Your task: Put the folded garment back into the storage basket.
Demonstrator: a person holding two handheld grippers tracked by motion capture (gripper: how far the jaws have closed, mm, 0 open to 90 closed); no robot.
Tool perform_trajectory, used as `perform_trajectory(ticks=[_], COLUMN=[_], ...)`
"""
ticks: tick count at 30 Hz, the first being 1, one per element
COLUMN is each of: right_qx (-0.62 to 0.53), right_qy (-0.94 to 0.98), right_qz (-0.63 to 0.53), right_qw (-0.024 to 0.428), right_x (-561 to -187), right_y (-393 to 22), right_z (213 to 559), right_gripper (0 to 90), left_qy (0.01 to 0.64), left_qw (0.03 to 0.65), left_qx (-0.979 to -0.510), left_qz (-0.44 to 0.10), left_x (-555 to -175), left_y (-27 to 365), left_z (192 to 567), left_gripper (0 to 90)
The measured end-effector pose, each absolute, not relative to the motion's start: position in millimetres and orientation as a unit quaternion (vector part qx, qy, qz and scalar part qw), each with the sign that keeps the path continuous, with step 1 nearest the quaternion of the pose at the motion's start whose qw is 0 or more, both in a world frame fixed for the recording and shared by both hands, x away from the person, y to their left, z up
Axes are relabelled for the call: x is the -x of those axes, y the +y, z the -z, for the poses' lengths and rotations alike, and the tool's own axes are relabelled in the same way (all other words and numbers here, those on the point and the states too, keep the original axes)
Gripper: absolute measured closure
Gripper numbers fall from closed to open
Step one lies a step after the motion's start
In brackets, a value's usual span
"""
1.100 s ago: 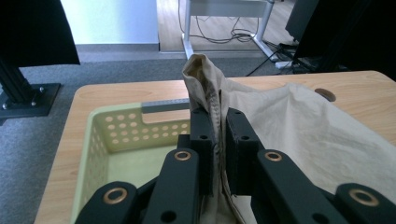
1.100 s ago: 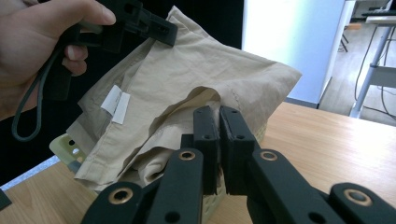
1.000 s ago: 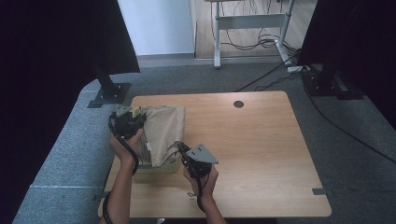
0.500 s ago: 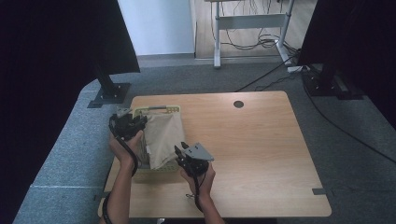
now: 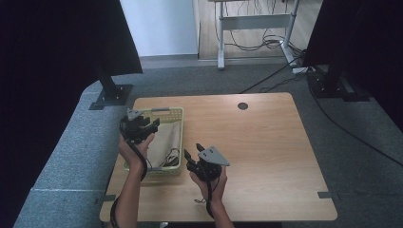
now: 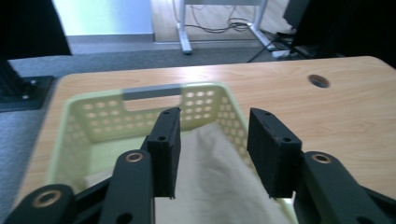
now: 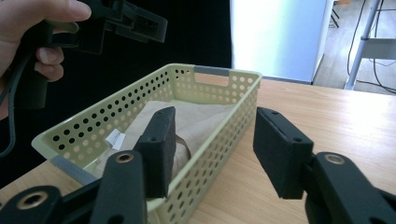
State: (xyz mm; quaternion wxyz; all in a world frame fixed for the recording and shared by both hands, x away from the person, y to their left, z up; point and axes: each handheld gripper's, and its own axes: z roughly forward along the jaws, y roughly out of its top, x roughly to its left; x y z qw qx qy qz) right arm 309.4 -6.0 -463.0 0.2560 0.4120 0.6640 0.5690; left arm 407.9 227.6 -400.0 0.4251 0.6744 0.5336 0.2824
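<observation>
A pale green perforated basket [image 5: 177,142] stands at the table's left, and a beige cloth [image 5: 165,140] lies folded inside it. My left gripper [image 5: 151,124] hovers over the basket's far left part. Its jaws have just been opening, and nothing is between them. In the left gripper view that gripper [image 6: 215,116] stands open above the cloth [image 6: 210,186], facing the basket's grey handle [image 6: 152,91]. My right gripper [image 5: 192,151] is just right of the basket's near corner. Its jaws have also just been opening and hold nothing. That gripper [image 7: 217,113] looks along the basket wall [image 7: 88,128] at the cloth [image 7: 196,116].
The wooden table [image 5: 266,142] has a round cable hole [image 5: 243,106] near its far edge. Dark screens on stands [image 5: 111,92] flank the table on grey carpet. In the right gripper view the other hand holds the left gripper [image 7: 135,23] at the upper left.
Both grippers held the cloth spread over the basket. Now they have opened and let go, the cloth has dropped into the basket, and the left gripper has shifted a little.
</observation>
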Motion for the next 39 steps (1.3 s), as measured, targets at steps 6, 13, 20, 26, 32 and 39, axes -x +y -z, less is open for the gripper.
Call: perform_trajectory(ticks=[6,13,20,26,32,39], right_qx=[-0.412,-0.395,-0.382,-0.381,-0.388,-0.406], right_qy=[0.665,0.675,0.689,0.698,0.702,0.716], right_qz=[-0.570,-0.571,-0.563,-0.555,-0.549,-0.521], right_qw=[0.251,0.248,0.249,0.244,0.235,0.226], right_x=[-301,-289,-273,-264,-256,-249], right_y=[-32,-62,-93,-114,-142,-169], right_z=[465,469,479,491,509,534], right_gripper=[45.2,41.1,40.0,38.3,37.0,34.7], left_qy=[0.516,0.477,0.433,0.409,0.398,0.395], left_qw=[0.429,0.440,0.447,0.440,0.430,0.418], left_qx=[-0.693,-0.721,-0.748,-0.767,-0.783,-0.795], left_qz=[-0.264,-0.242,-0.230,-0.224,-0.211,-0.195], left_x=[-402,-385,-360,-340,-321,-301], left_y=[201,157,122,100,86,82], left_z=[404,417,430,448,475,503], left_gripper=[46.2,40.6,37.4,36.0,35.4,34.1])
